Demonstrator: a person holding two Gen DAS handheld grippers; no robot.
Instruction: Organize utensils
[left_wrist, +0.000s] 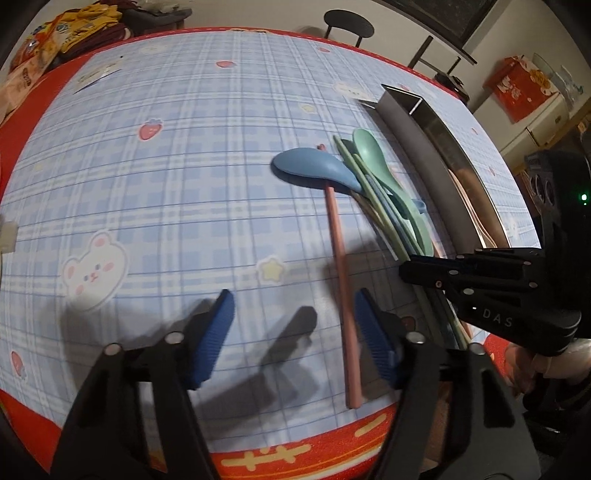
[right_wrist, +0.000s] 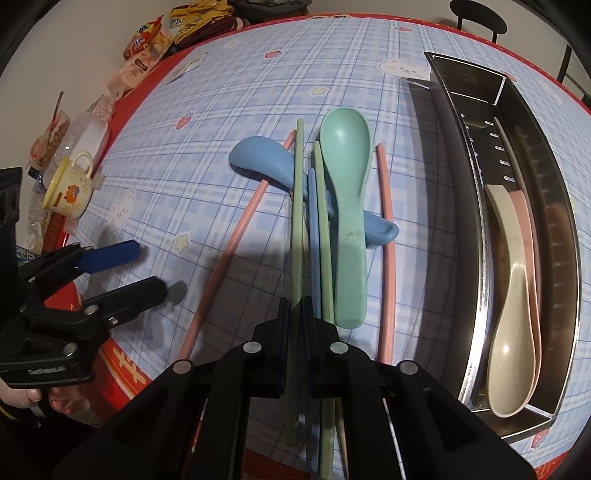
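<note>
Left of the steel tray (right_wrist: 554, 206), on the checked tablecloth (right_wrist: 207, 110), lies the unsorted pile — the tray serves as landmark for every position below.

Progress, as a judgement: early stage. Two utensils lie in the tray; seven remain outside it.

Count, left to right:
- Pink chopsticks: two. One (right_wrist: 225, 254) lies farthest from the tray, passing under the blue spoon (right_wrist: 262, 158); the other (right_wrist: 386, 240) lies just beside the tray's left wall.
- Blue spoon: one, bowl down, crossing beneath the green pieces.
- Green chopsticks: two. One (right_wrist: 297, 229) is pinched; the second (right_wrist: 325, 236) lies beside it, nearer the tray.
- Blue chopstick (right_wrist: 314, 240): one visible, between the two green ones.
- Green spoon (right_wrist: 349, 206): one, on top of the pile.
- In the tray: one beige spoon (right_wrist: 508, 302) and one pink spoon (right_wrist: 526, 236) under it.

Gripper states:
- Left gripper (left_wrist: 293, 332): fingers spread, holding nothing, low over the tablecloth, well left of the tray, with the far pink chopstick just inside its right finger.
- Right gripper (right_wrist: 295, 321): pressed together on the near end of the leftmost green chopstick — whether that chopstick has left the cloth cannot be told.
</note>
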